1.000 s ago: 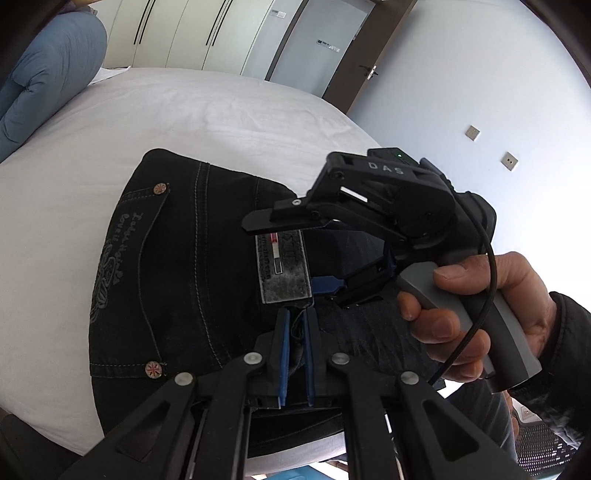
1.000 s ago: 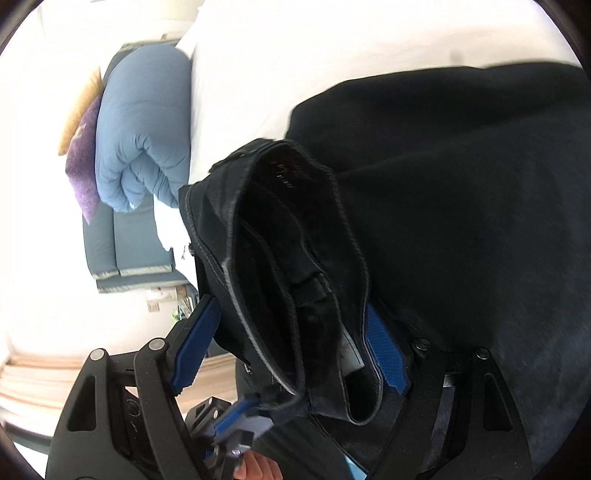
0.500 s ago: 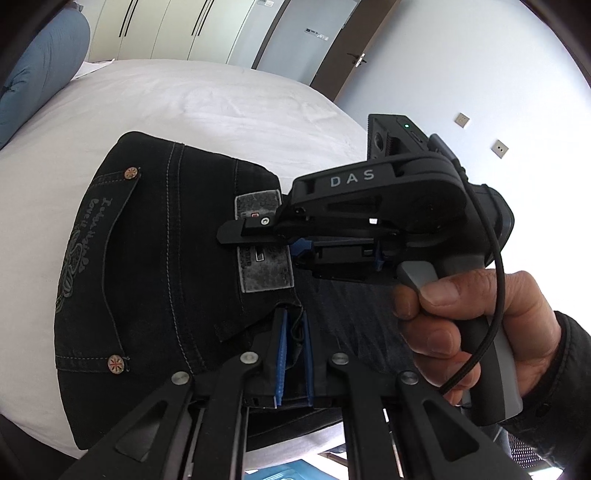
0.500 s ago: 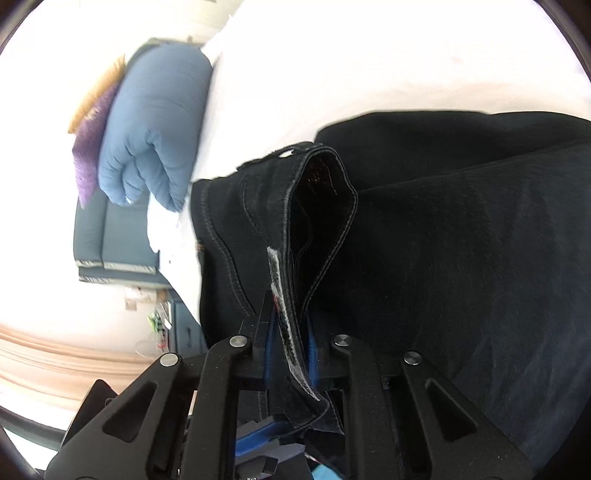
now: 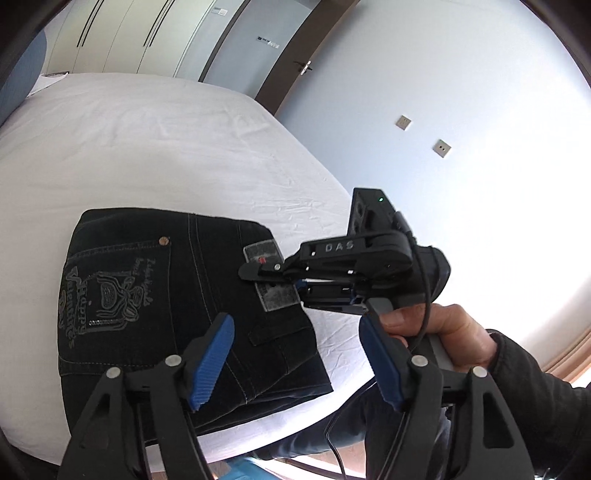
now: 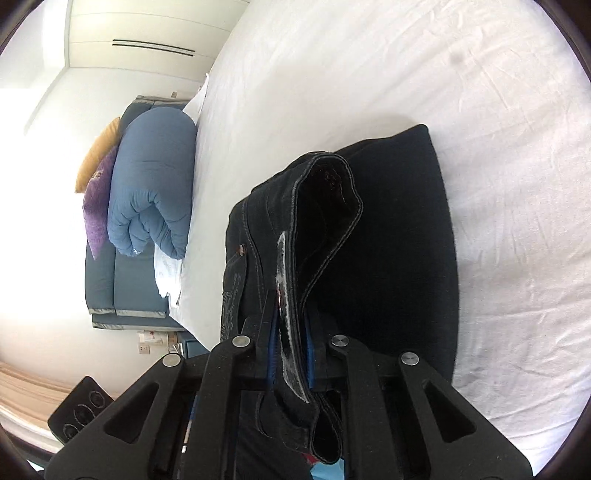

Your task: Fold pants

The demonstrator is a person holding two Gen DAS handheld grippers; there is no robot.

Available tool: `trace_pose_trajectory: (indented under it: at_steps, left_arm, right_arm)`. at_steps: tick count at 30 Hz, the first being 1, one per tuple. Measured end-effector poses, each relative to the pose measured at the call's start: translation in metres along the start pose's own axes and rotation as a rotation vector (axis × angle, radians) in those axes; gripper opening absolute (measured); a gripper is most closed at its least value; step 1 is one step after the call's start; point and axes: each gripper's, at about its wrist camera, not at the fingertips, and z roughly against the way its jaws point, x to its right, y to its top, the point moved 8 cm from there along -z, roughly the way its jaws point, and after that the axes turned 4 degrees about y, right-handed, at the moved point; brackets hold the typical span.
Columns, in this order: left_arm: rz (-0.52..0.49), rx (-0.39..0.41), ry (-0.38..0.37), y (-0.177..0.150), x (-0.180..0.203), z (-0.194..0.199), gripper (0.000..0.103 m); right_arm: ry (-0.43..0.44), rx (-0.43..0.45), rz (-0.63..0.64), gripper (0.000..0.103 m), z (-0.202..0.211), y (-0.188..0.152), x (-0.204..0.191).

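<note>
Black jeans [image 5: 147,295] lie folded on the white bed [image 5: 147,147], back pocket up. My left gripper [image 5: 295,356] hangs over their near edge; its jaws are opening, and the blue pads [image 5: 214,354] press on nothing. My right gripper [image 5: 258,272], held by a hand [image 5: 443,332], reaches in from the right and is shut on the waistband at the grey label patch. In the right wrist view the right gripper [image 6: 291,343] pinches that waistband edge, and the jeans [image 6: 388,240] rise a little from the sheet there.
White sheet [image 6: 369,74] spreads beyond the jeans. A rolled blue duvet [image 6: 155,184] and a purple cushion [image 6: 98,206] lie at the bed's far end. Wardrobe doors [image 5: 129,33] and a room door [image 5: 251,37] stand behind. The bed's near edge runs just below the jeans.
My left gripper let go of the waistband, opened wide and drew back and up. My right gripper closed on the waistband by the label and shifted with it.
</note>
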Motion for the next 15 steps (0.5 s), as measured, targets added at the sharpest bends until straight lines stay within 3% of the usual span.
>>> trace_pose_trajectory:
  at_steps: [2,6,15]
  left_arm:
    - [-0.005,0.027,0.026,0.008,-0.003,0.005,0.085]
    - [0.061,0.032,0.071,0.017,-0.032,0.010,0.085]
    - [0.107,-0.006,0.114,0.014,-0.066,-0.007,0.085]
  right_arm:
    - [-0.028,-0.011,0.005,0.011,0.004,0.010,0.006]
    - [-0.039,0.027,0.023,0.011,0.002,0.020,0.001]
    - [-0.029,0.041,-0.011,0.008,0.028,-0.005,0.045]
